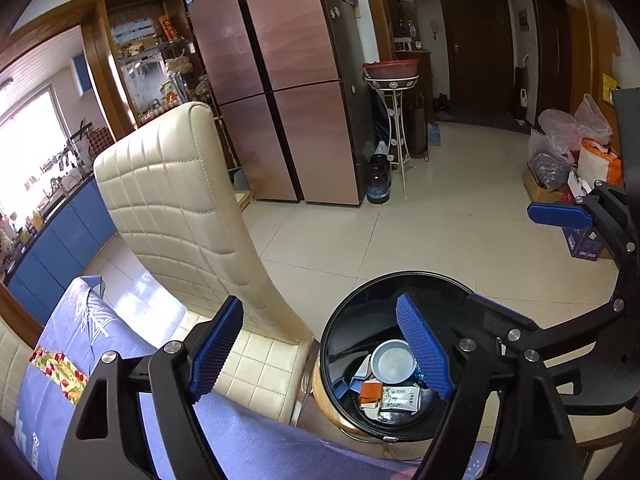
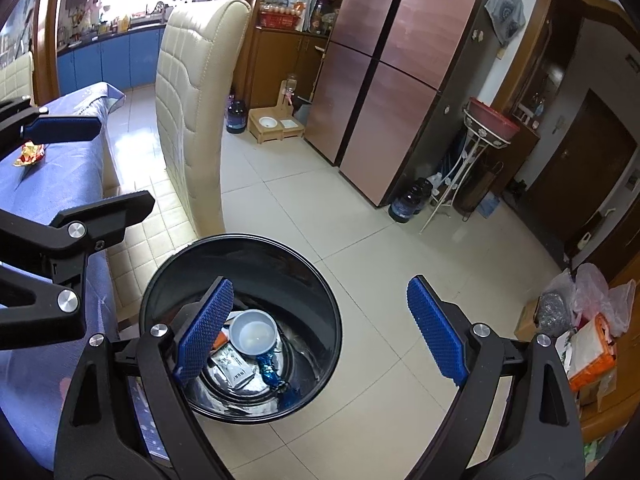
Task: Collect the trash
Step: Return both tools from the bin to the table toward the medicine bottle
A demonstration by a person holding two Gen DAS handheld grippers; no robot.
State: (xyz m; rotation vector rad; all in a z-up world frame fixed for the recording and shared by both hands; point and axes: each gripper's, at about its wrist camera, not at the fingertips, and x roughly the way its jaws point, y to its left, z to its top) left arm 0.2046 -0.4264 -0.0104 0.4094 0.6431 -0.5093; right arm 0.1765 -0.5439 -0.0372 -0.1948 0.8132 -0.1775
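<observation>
A: Hovering over the bin point(image 2: 240, 328), the right gripper point(image 2: 320, 328) is spreading its blue pads wide and gripping nothing. Its left pad point(image 2: 204, 330) is hanging over the bin's mouth, which suggests a drop spot.

B: The left gripper point(image 1: 320, 354) is gaping wide and empty as well, sitting above the table edge, with one pad over the bin point(image 1: 404, 352).

A: What trash is lying inside?

B: A pale blue bowl point(image 2: 253, 332), a white packet point(image 2: 234, 368), and a crumpled blue wrapper point(image 2: 276, 380) are resting at the bottom. The left camera is also showing an orange packet point(image 1: 370, 393), which the right view is mostly hiding behind a pad.

A: Is anything waiting outside the bin?

B: One red-and-yellow wrapper point(image 2: 29, 155) is lying on the blue tablecloth point(image 2: 40, 192); the left view is showing it point(image 1: 60, 372) too. It looks like the next piece to collect.

A: And farther off?

B: A cream chair point(image 1: 180, 208) is standing beside the table, and the fridge point(image 1: 280, 80) is rising behind. Only the right camera is catching the wooden pet feeder point(image 2: 276, 124) by the shelves.
</observation>
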